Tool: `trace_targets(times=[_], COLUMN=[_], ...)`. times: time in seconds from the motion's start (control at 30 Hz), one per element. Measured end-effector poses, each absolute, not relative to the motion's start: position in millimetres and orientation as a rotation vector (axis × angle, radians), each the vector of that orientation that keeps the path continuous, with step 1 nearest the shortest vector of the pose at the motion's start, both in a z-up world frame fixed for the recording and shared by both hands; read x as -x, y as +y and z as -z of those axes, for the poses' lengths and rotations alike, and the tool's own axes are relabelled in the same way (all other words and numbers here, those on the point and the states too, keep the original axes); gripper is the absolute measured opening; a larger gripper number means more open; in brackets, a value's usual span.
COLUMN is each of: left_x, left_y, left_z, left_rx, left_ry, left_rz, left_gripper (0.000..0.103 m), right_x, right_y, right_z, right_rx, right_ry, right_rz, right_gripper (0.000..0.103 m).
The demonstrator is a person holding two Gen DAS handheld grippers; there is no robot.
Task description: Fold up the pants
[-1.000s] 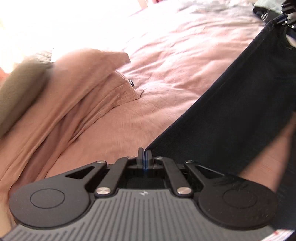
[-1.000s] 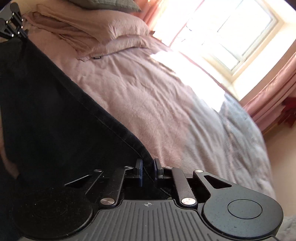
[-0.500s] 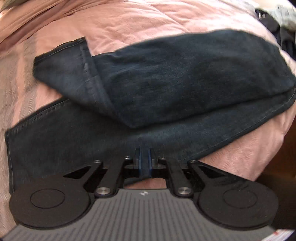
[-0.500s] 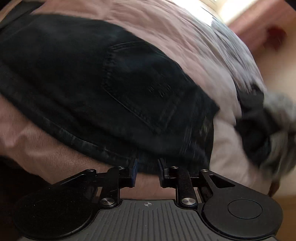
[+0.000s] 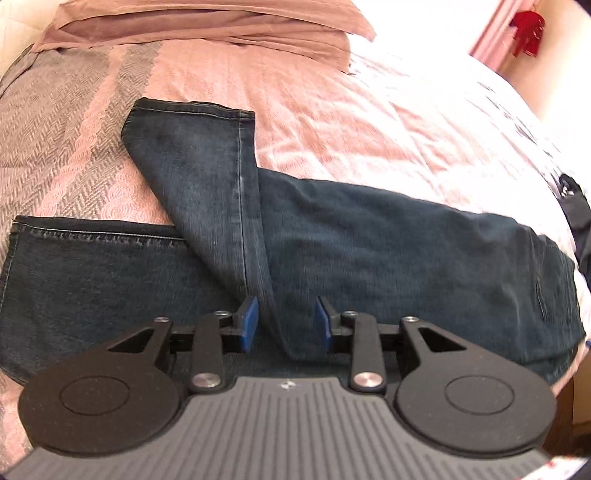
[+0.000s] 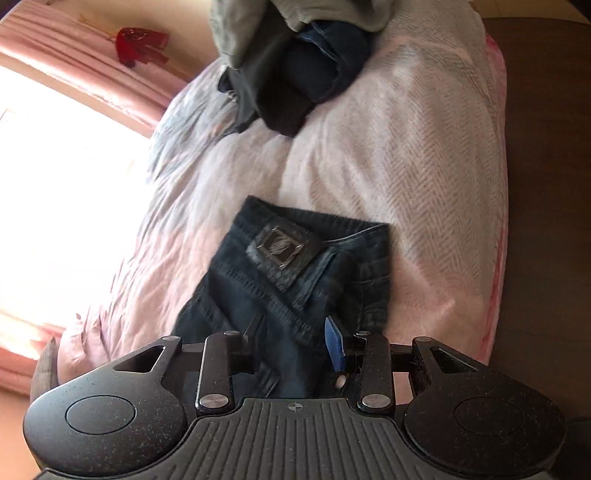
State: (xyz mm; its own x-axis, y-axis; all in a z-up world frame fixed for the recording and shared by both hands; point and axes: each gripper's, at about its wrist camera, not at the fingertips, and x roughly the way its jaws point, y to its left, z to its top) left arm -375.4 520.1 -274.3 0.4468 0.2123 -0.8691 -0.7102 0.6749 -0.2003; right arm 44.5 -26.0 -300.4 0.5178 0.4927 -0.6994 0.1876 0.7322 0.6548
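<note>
Dark blue jeans (image 5: 388,236) lie flat across the pink bedspread (image 5: 332,110) in the left wrist view, one leg (image 5: 207,177) flipped back at an angle over the other. My left gripper (image 5: 284,317) hovers low over the near edge. Its jaws are opening, and a raised fold of denim runs between the blue pads (image 5: 250,321) without being pinched. In the right wrist view the waistband end (image 6: 295,266) with its leather patch (image 6: 282,245) lies on the bed. My right gripper (image 6: 293,332) is over it with jaws opening, the denim loose between them.
A pile of dark and grey clothes (image 6: 295,55) sits further along the bed. Pink pillows (image 5: 203,26) lie at the head. The wooden bed edge (image 6: 546,184) runs along the right. A bright window with pink curtains (image 6: 55,48) lies beyond.
A second ago both grippers held the jeans stretched up in the air. They have since swung down, laid the jeans on the bed, rolled over, and spread their jaws off the denim.
</note>
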Motion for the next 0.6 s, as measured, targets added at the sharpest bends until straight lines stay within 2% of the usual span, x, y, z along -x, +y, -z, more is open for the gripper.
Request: trace_targets(times=[0.23, 0.4, 0.43, 0.47, 0.5, 0.53, 0.6], left_x=[366, 343, 338, 335, 336, 338, 354], left_y=[517, 517, 519, 521, 523, 525, 524], left_z=[280, 299, 305, 312, 318, 318, 304], left_rx=[0.563, 0.522, 0.518, 0.525, 0.536, 0.537, 0.577], left_ry=[0.959, 1.037, 1.069, 1.093, 1.105, 1.096, 0.980], left_rz=[-0.644, -0.673, -0.685, -0.701, -0.726, -0.758, -0.791], left_gripper=[0.049, 0.050, 0.045, 0.038, 0.007, 0.001, 0.001], right_x=[-59, -66, -68, -68, -70, -73, -72], right_y=[-35, -28, -27, -26, -24, -22, -20], right_z=[329, 330, 330, 328, 326, 323, 306], right_rx=[-0.803, -0.777, -0.769, -0.755, -0.733, -0.689, -0.641], right_ry=[1.082, 1.100, 1.101, 1.102, 1.105, 1.107, 1.046], right_rz=[-0.186, -0.193, -0.188, -0.183, -0.177, -0.168, -0.217], right_gripper=[0.033, 0.033, 0.031, 0.026, 0.003, 0.000, 0.000])
